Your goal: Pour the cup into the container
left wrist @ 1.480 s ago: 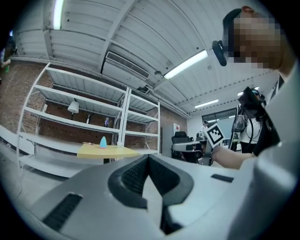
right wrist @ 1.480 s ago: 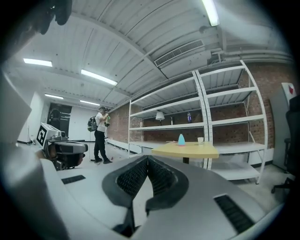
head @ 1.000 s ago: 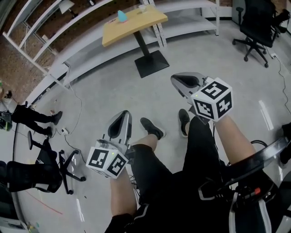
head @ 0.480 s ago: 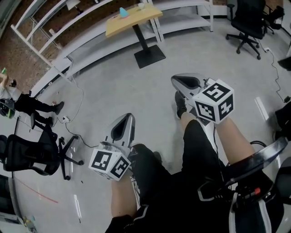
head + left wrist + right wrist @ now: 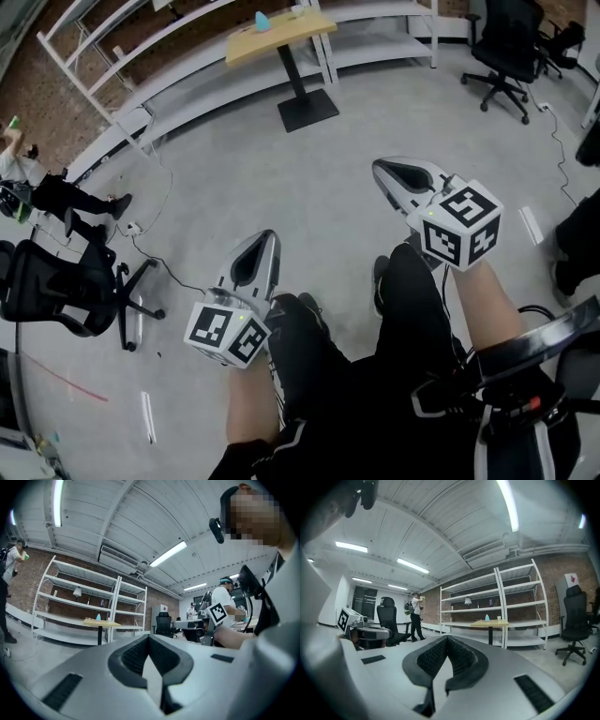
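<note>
The left hand-held gripper (image 5: pixel 255 255) and right hand-held gripper (image 5: pixel 405 178) are fully closed and empty, carried low, presumably because nothing is within reach; the small white cup (image 5: pixel 498 618) stands far ahead on the yellow wooden pedestal table (image 5: pixel 281 28)

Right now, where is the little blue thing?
The little blue thing stands on the wooden table at the top of the head view, left of centre, just in front of the white shelves.
</note>
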Tool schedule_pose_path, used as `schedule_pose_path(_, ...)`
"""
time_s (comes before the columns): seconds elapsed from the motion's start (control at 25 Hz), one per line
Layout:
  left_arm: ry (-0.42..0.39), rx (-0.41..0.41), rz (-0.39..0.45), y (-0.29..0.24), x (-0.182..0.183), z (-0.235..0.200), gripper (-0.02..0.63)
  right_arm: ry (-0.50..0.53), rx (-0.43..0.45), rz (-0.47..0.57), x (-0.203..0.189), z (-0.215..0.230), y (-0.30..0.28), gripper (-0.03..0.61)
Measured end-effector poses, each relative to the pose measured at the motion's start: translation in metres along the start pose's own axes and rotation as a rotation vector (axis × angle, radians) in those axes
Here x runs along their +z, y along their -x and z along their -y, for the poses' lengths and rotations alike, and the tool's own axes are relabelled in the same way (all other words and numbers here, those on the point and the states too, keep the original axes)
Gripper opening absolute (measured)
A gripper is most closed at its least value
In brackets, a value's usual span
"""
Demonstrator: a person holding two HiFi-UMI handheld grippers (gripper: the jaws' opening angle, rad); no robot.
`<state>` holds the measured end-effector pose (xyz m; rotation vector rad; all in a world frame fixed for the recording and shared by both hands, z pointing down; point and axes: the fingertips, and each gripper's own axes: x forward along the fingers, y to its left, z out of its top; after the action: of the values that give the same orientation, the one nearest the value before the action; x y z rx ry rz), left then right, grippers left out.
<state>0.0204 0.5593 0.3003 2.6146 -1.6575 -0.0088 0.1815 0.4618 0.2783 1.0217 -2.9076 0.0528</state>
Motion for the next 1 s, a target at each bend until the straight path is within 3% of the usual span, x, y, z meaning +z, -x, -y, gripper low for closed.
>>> schedule_pose_path(0.4,0.005,-0.030,0.032,0.011,0.006,0.026,-0.008,0.014,-0.002,0.000,0.005,-0.013,0.041,0.002)
schedule_pose_path(1.0,0.034,-0.017,0.005,-0.005,0.003,0.025,-0.008,0.003,-0.001,-0.001,0.000,0.001,0.036,0.002)
